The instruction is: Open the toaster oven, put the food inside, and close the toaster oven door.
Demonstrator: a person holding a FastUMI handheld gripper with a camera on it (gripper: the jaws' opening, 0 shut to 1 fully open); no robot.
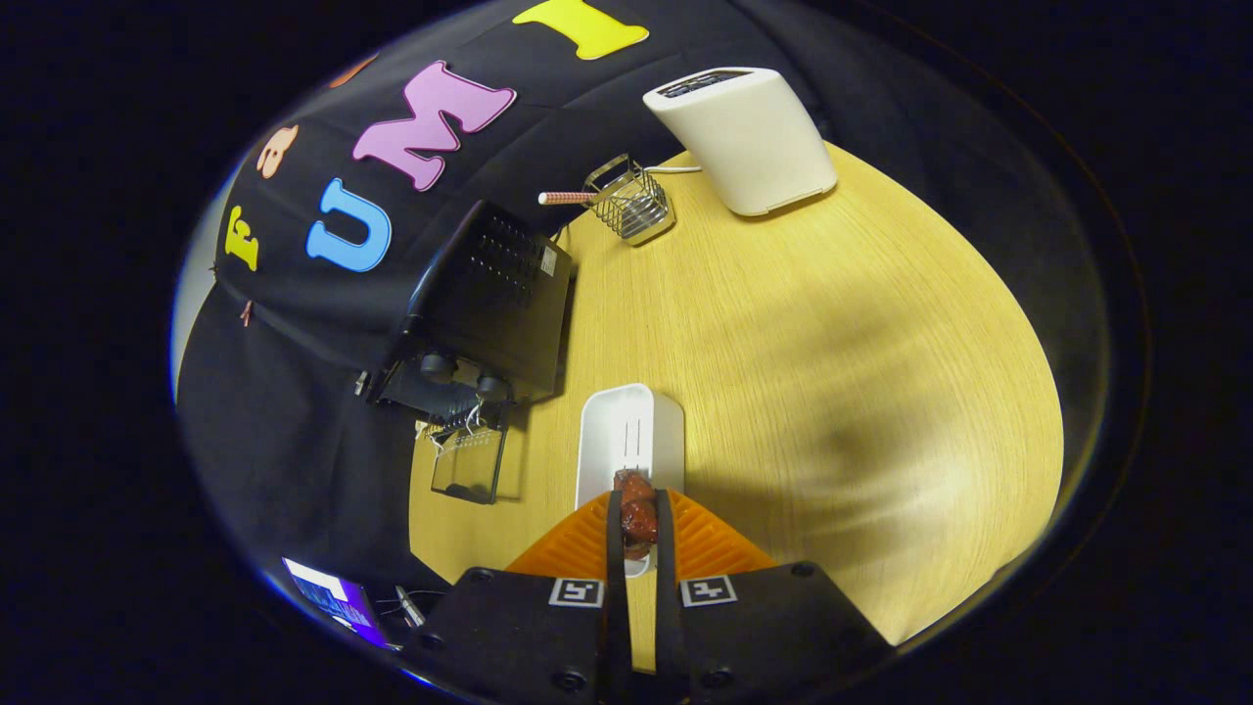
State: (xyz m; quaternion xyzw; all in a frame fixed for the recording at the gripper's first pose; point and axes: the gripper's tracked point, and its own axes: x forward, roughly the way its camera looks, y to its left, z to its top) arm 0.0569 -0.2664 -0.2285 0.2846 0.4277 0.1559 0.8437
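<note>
Black toaster oven (489, 304) on surface (783, 372), glass door (470, 465) dropped open. Reddish-brown food (637, 519) clamped between hand-held gripper (638, 529) fingers, over white tray (628, 431).

Food (637, 509) between tongs (638, 529) above tray (626, 421); toaster oven (485, 313) left.

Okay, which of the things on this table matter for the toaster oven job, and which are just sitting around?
Part of the job:
black toaster oven, door down and open
reddish food, held between the gripper fingers
white tray under the food

Just lying about:
white toaster
wire basket with a striped handle
</note>
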